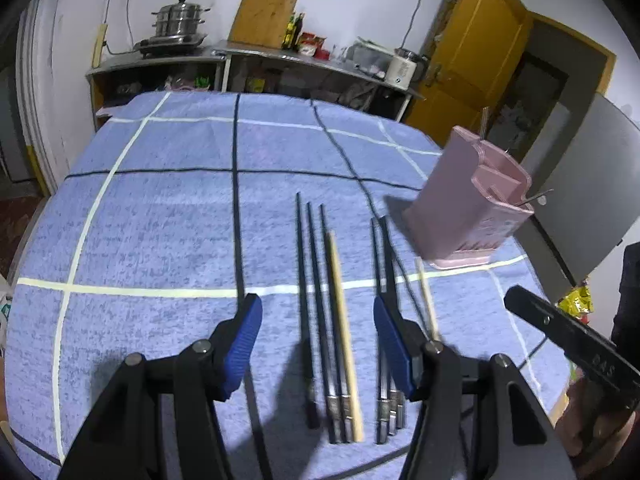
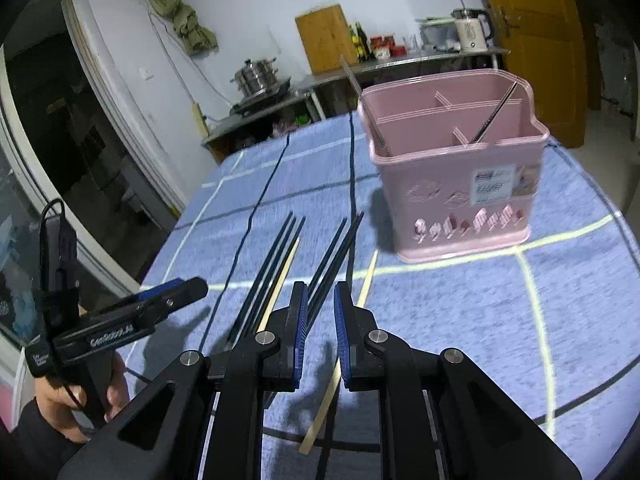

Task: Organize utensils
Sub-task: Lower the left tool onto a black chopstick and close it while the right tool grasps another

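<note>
Several chopsticks lie side by side on the blue checked cloth (image 1: 160, 220). My left gripper (image 1: 319, 342) hovers open just above them; below the gap between its blue pads (image 1: 244, 340) lie three black chopsticks (image 1: 310, 280) and a wooden chopstick (image 1: 340, 312). More black chopsticks (image 1: 380, 256) and a thin wooden chopstick (image 1: 426, 296) lie by its right finger. The pink utensil holder (image 1: 468, 208) stands upright at the right. My right gripper (image 2: 321, 320) hangs over the black chopsticks (image 2: 336, 248), its pads a narrow gap apart with nothing gripped.
The pink holder (image 2: 460, 184) has several compartments with metal utensils (image 2: 494, 110) leaning inside. The left gripper (image 2: 180, 292) and the hand holding it show at the left. A counter with a steel pot (image 1: 178, 20) lies beyond the table's far edge. A yellow door (image 1: 472, 52) stands behind.
</note>
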The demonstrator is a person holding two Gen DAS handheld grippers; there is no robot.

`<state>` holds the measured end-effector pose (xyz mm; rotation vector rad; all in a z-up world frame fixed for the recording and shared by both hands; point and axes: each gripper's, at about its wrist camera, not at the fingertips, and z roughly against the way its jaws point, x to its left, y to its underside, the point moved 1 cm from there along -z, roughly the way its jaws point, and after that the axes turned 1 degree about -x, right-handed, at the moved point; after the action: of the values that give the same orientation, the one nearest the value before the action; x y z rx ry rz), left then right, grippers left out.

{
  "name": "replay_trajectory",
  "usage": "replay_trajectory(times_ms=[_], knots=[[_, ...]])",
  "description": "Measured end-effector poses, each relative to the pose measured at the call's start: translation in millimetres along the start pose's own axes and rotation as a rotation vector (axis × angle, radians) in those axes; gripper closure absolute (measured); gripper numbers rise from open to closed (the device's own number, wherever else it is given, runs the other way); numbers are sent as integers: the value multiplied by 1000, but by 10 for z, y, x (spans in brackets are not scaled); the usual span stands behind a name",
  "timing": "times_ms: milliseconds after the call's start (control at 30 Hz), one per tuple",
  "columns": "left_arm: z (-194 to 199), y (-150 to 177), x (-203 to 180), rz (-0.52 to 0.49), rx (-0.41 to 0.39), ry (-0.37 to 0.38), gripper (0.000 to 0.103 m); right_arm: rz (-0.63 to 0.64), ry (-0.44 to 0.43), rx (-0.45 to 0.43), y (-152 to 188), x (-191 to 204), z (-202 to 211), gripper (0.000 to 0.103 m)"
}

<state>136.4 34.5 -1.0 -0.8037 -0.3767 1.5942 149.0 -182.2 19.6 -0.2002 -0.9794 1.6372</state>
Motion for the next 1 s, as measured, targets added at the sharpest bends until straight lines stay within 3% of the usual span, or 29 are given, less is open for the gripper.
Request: replay_trajectory(times_ms=[367, 700, 833, 1000], knots=[[-583, -12, 171, -32, 94, -81, 44, -31, 14, 92, 84, -23, -494, 89], [-686, -28, 97, -89, 77, -131, 54, -39, 60, 142, 101, 8, -902, 89], [-709, -18, 28, -125, 73, -164, 68, -62, 63, 147, 98, -21, -1029, 89], [-721, -25, 21, -129, 58, -202, 77, -56, 76, 150, 49, 5, -1088, 89]])
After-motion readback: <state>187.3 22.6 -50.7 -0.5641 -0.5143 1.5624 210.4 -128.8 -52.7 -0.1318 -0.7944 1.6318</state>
